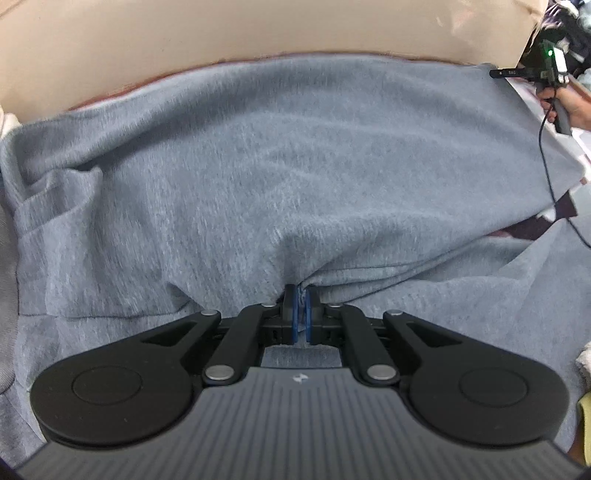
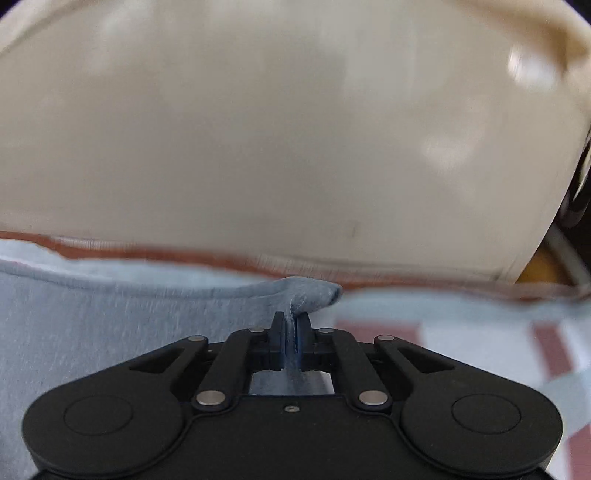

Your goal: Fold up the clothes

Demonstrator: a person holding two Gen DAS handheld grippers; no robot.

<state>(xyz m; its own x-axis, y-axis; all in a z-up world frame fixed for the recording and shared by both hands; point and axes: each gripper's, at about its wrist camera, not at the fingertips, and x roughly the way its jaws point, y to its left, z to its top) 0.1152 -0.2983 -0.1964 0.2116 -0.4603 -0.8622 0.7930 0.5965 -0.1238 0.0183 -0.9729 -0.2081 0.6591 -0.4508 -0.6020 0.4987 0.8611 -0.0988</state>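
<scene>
Grey garment (image 1: 280,155) fills the left wrist view, spread over the beige surface (image 1: 221,33); the left claw (image 1: 301,295) pinches a fold, and a hand (image 1: 570,107) shows at two o'clock. Right wrist view alone shows the right claw (image 2: 291,325) clamping the garment's edge, checked cloth (image 2: 461,332) at four o'clock.

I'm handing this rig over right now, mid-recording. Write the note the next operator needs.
Left gripper: shut on a bunched fold of the grey garment, near edge.
Right gripper: shut on the garment's far edge, where it meets the beige surface.
Garment lies spread but wrinkled over a patterned cloth.
Done: both edges gripped.
Left: no finished fold shows yet; carry the fold over, flatten, release.
</scene>
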